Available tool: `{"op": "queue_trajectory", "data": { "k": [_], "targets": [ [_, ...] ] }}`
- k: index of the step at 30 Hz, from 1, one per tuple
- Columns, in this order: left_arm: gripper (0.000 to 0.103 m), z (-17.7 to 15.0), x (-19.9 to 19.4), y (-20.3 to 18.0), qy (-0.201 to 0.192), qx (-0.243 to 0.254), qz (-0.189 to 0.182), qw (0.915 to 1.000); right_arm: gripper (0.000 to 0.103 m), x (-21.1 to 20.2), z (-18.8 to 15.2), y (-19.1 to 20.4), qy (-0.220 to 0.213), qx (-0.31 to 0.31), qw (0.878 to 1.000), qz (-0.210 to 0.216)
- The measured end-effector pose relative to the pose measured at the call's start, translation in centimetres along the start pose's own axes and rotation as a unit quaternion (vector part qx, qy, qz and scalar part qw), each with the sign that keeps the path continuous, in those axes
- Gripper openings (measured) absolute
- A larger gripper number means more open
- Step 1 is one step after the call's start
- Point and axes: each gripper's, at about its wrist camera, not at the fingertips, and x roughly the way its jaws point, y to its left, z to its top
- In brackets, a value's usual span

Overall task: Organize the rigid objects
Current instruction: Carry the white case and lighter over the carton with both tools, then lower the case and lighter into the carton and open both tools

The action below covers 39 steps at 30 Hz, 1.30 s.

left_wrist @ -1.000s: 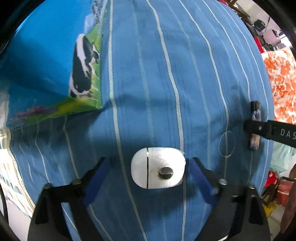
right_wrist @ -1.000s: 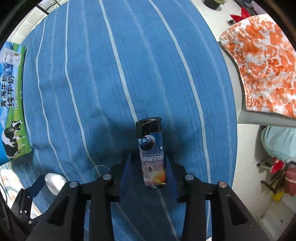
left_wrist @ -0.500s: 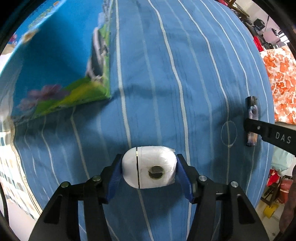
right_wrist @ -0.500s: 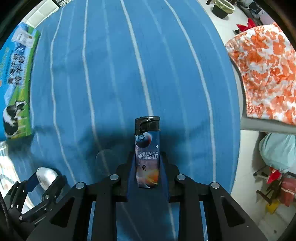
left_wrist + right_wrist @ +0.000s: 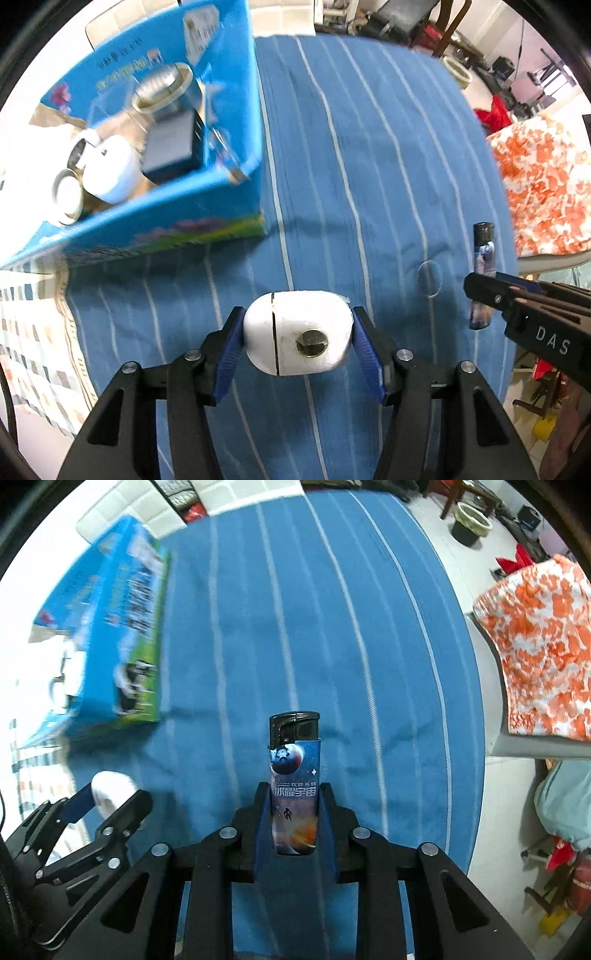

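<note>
My left gripper (image 5: 297, 341) is shut on a white rounded case (image 5: 297, 332) with a metal disc on its face, held above the blue striped cloth (image 5: 369, 166). My right gripper (image 5: 294, 823) is shut on a lighter (image 5: 294, 775) with a space print and black cap, held upright above the cloth. The lighter (image 5: 483, 266) and right gripper also show at the right of the left wrist view. The left gripper with the white case (image 5: 110, 786) shows at the lower left of the right wrist view. An open blue milk carton box (image 5: 166, 206) stands at the upper left and holds several items.
In the box lie a metal tin (image 5: 162, 88), a dark block (image 5: 173, 147), a white cup (image 5: 110, 170) and a tape roll (image 5: 66, 192). An orange patterned cushion (image 5: 543, 657) sits beyond the cloth's right edge. A thin wire ring (image 5: 429, 277) lies on the cloth.
My left gripper closed on the white case and lifted it, tilting up so the box interior came into view. My right gripper lifted the lighter higher.
</note>
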Motion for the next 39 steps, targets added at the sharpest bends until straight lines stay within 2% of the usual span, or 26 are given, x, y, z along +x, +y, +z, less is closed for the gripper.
{"op": "queue_trajectory", "data": {
  "k": [10, 15, 18, 22, 25, 28, 32, 39],
  "targets": [
    [0.054, 1.4, -8.9, 4.8, -0.080, -0.020, -0.032, 0.9961, 0.026, -7.1, 1.0, 6.2, -0.053, -0.029, 0.997, 0.049],
    [0.054, 2.6, -13.4, 9.3, -0.119, -0.032, -0.041, 0.9915, 0.026, -10.0, 2.1, 11.9, -0.078, -0.038, 0.993, 0.081],
    [0.054, 3.5, -14.4, 12.2, -0.134, -0.040, -0.040, 0.9894, 0.026, -10.9, 3.2, 15.1, -0.088, -0.045, 0.991, 0.094],
    [0.054, 5.3, -15.0, 16.1, -0.144, -0.055, -0.033, 0.9875, 0.026, -9.9, 5.0, 18.3, -0.086, -0.051, 0.989, 0.108],
    [0.054, 7.0, -14.3, 19.3, -0.151, -0.069, -0.027, 0.9857, 0.026, -7.7, 7.0, 20.5, -0.076, -0.044, 0.989, 0.115],
    [0.054, 8.3, -12.1, 21.7, -0.133, -0.084, -0.040, 0.9867, 0.026, -5.3, 8.8, 21.8, -0.067, -0.040, 0.990, 0.116],
    [0.054, 9.7, -7.4, 24.4, -0.083, -0.101, -0.069, 0.9890, 0.027, -1.2, 11.0, 23.0, -0.041, -0.030, 0.992, 0.118],
    [0.054, 10.2, -1.0, 26.0, -0.012, -0.121, -0.097, 0.9879, 0.027, 4.7, 12.8, 24.1, -0.003, -0.010, 0.994, 0.112]
  ]
}}
